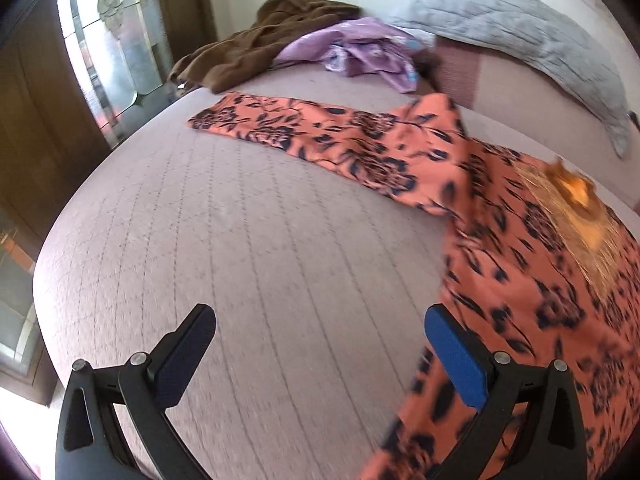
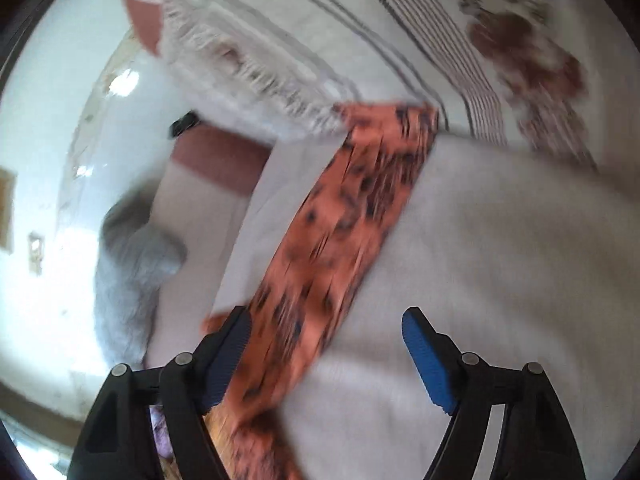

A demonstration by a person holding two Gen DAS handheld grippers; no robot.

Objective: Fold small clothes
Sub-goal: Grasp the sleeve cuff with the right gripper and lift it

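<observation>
A home bedroom: quilted bed, grey pillow, strewn clothes.

Left claw: black plastic frame, silver round screws at pivots, fingers faced with ribbed blue pads. Right claw: same black frame, silver screws, blue ribbed pads.
</observation>
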